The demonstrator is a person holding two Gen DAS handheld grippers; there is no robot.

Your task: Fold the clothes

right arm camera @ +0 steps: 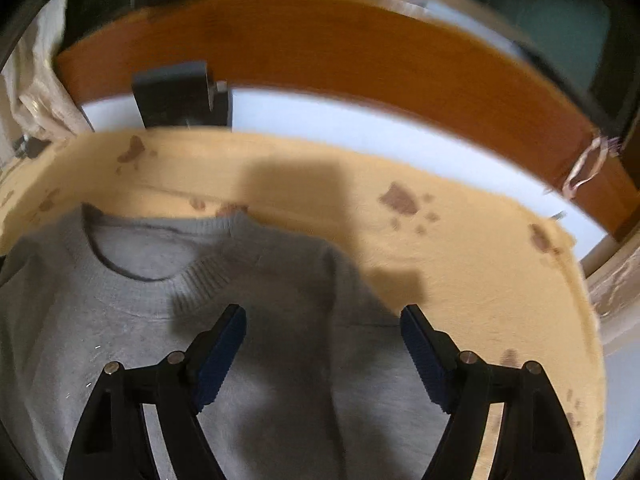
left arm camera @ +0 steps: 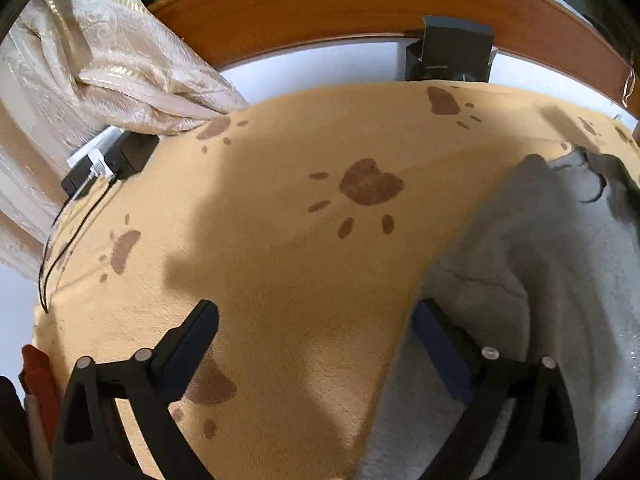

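Right wrist view: a grey sweater point(right arm camera: 132, 320) lies flat on a tan paw-print blanket point(right arm camera: 480, 280), collar toward the wooden board point(right arm camera: 320, 52) at the far side. The right gripper point(right arm camera: 322, 322) hangs over the sweater's shoulder — jaws spread wide, holding nothing. In the left wrist view the left gripper point(left arm camera: 316, 316) hovers over the blanket at the sweater's point(left arm camera: 540, 248) edge, jaws likewise wide apart and empty — its right finger lies over the grey knit. A cream curtain point(left arm camera: 100, 52) hangs beyond the blanket's far left corner.

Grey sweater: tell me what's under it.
The grey sweater lies on a tan paw-print blanket. What the blanket itself covers is hidden beneath both.
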